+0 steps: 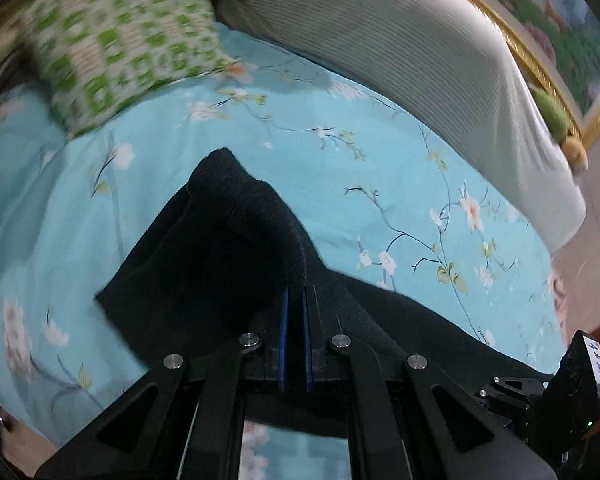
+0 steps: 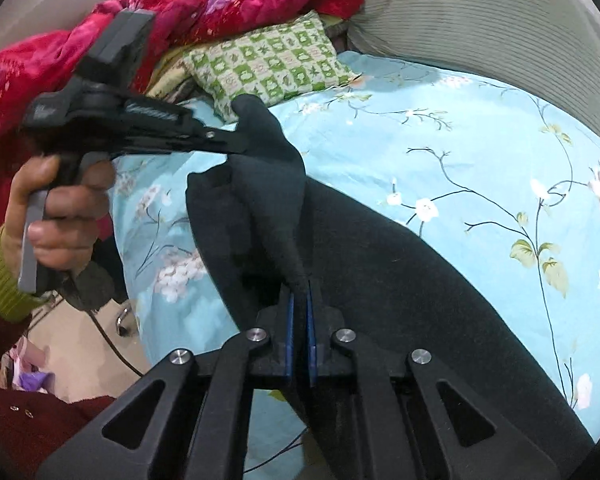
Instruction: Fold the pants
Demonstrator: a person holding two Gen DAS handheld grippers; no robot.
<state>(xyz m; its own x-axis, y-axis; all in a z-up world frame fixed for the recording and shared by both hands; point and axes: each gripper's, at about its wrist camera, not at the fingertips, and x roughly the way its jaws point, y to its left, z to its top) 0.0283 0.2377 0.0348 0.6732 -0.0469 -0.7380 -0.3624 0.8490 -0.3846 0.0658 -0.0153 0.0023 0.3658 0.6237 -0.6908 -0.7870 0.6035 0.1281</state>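
Observation:
The black pants (image 1: 220, 240) lie on a light blue flowered bed sheet (image 1: 380, 168), with one edge pulled up into a peak. In the left wrist view my left gripper (image 1: 296, 294) is shut, its blue pads pinching a fold of the black cloth. The right wrist view shows the pants (image 2: 380, 280) running from the lower right up to the middle. There my right gripper (image 2: 300, 290) is shut on a bunched ridge of the cloth. Higher and to the left, the left gripper (image 2: 238, 140), held by a hand (image 2: 60, 216), pinches the raised tip of the same edge.
A green-checked pillow (image 2: 268, 64) lies at the head of the bed, beside a long white ribbed bolster (image 2: 480, 20). A red patterned blanket (image 2: 180, 8) is heaped behind the pillow. A gold picture frame (image 1: 540, 64) leans on the right. The floor (image 2: 80, 356) shows past the bed's left edge.

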